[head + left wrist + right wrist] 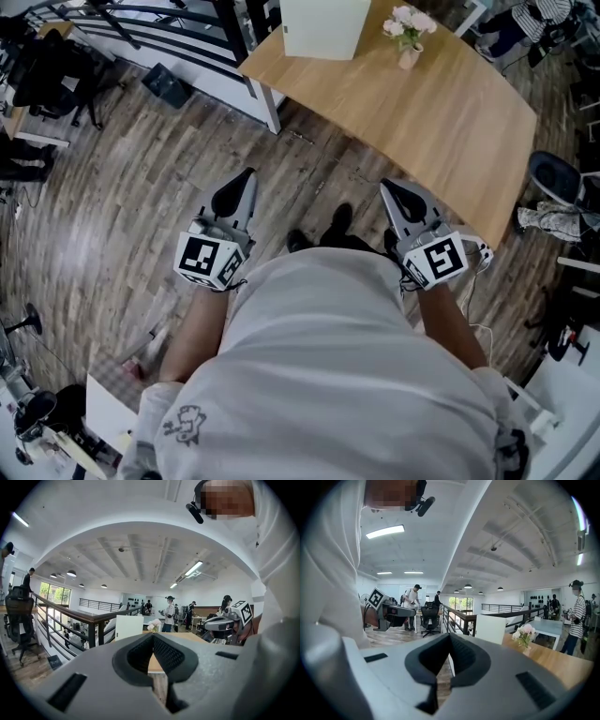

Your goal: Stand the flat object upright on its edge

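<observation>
While the person in a white shirt [328,375] stood on the plank floor [122,216], each hand held its gripper out in front of the body, well short of the table. The left gripper [246,180] had its jaws pressed together with nothing between them. The right gripper [390,189] was likewise closed and empty. Beyond their tips lay the wooden table [441,122], its near part bare. Toward its far end stood a small vase of pale flowers [409,33]. Just beside it, the white flat object [323,28] stood upright on the tabletop, untouched by either gripper. A dark railing [169,28] ran behind the table.
</observation>
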`<state>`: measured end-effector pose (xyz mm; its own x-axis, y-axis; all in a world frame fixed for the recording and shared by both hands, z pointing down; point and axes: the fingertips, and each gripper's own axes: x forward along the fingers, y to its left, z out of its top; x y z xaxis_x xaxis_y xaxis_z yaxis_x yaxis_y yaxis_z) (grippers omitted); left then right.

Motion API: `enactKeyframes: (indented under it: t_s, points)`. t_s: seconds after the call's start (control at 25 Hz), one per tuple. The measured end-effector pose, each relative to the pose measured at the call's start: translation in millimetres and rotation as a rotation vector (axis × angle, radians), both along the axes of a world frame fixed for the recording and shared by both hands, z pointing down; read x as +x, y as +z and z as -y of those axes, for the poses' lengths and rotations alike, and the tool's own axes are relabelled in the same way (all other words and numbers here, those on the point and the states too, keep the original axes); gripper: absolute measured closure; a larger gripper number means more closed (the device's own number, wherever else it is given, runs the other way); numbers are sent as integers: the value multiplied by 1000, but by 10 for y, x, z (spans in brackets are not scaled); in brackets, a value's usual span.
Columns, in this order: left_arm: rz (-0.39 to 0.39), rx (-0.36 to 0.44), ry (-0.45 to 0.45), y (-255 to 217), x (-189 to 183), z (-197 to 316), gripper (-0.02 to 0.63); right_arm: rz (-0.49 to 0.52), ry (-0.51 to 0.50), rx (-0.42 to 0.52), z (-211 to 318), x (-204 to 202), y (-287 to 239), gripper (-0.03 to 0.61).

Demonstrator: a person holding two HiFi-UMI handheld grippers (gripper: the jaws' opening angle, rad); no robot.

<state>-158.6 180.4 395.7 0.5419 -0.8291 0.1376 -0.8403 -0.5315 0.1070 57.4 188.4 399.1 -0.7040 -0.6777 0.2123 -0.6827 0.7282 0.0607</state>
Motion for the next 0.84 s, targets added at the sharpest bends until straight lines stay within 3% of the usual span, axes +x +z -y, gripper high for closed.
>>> enactKeyframes:
  t_s: [0.84]
  points:
    - [-4,16,-6,-48,-194,-53,606,4,-4,17,-21,-230,-80,574]
